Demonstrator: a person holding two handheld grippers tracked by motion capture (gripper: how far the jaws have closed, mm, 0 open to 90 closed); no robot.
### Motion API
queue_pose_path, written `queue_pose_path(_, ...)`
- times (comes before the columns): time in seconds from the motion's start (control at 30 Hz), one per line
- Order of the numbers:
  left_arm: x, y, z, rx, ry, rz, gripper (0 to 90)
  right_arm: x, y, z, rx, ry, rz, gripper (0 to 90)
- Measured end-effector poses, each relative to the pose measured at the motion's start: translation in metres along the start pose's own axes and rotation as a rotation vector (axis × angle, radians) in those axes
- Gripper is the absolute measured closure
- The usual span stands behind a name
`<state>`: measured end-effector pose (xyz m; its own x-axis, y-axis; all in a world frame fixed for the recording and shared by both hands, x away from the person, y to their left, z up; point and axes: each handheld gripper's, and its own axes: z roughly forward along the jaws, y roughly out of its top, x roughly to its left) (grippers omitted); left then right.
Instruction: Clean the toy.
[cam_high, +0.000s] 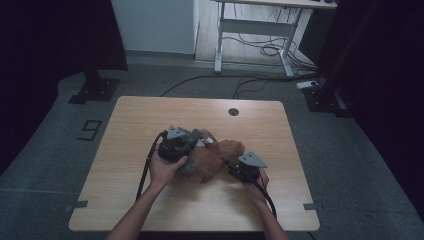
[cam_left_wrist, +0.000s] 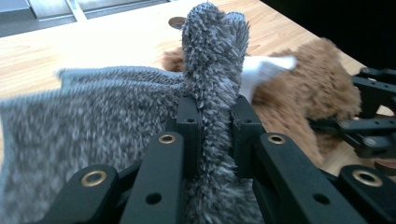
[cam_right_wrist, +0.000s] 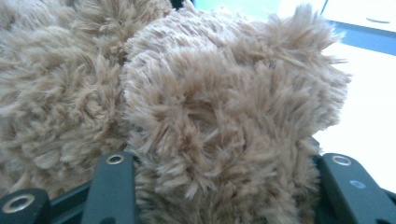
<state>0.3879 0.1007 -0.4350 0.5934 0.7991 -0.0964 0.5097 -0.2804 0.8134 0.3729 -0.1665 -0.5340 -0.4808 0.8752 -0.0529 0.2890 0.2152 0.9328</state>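
- In the left gripper view we see the jaws of the left gripper (cam_left_wrist: 212, 116) pressed together on a bunched fold of a shaggy grey cloth (cam_left_wrist: 116, 121), which stands up between them and spreads flat to the left of that view.
- In the right gripper view the jaws of the right gripper (cam_right_wrist: 219, 163) sit on either side of a thick lump of a brown plush toy (cam_right_wrist: 201, 107); its fur is packed in the gap and presses against both, so we read them as clamped on the toy.
- From the high view we find the toy (cam_high: 216, 157) lying near the middle of the wooden surface (cam_high: 150, 115), with the grey cloth (cam_high: 195, 137) draped over its left part.
- The left hand (cam_high: 165, 167) comes in from the bottom, forearm angled up and to the right, fingers wrapped round the body of the left gripper (cam_high: 177, 145), which lies over the cloth and toy.
- The right hand (cam_high: 257, 182) reaches in from the lower right and holds the right gripper (cam_high: 239, 167) low against the right side of the toy, pointing left and slightly away from the person.
- A white tag (cam_left_wrist: 264, 67) shows on the toy just beside the cloth fold, and the right gripper (cam_left_wrist: 369, 116) is at the far edge of the left gripper view, touching the brown fur.
- The two grippers are near each other with the toy between them.
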Motion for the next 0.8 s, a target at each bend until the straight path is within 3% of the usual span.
queue_pose_path(0.13, 0.002, 0.009, 0.013, 0.006, 0.007, -0.003, 77.1, -0.011, 0.006, 0.014, 0.002, -0.032, 0.017, 45.9)
queue_pose_path(0.3, 0.005, 0.025, 0.025, -0.006, -0.007, -0.022, 77.1, -0.015, 0.005, 0.016, -0.013, -0.013, 0.019, 45.8)
queue_pose_path(0.4, 0.005, 0.029, 0.037, 0.036, -0.016, -0.034, 77.1, -0.015, 0.005, 0.015, -0.013, -0.011, 0.019, 45.3)
queue_pose_path(0.53, 0.004, 0.017, 0.046, 0.073, -0.016, -0.032, 77.9, -0.018, 0.004, 0.012, -0.008, 0.014, 0.026, 33.9)
queue_pose_path(0.67, 0.004, -0.003, 0.04, 0.039, -0.079, -0.056, 79.2, -0.025, 0.007, -0.001, 0.002, 0.059, 0.101, 14.9)
queue_pose_path(0.8, -0.005, -0.02, 0.029, -0.006, -0.08, -0.035, 79.6, -0.03, 0.015, -0.018, 0.007, 0.094, 0.138, 10.5)
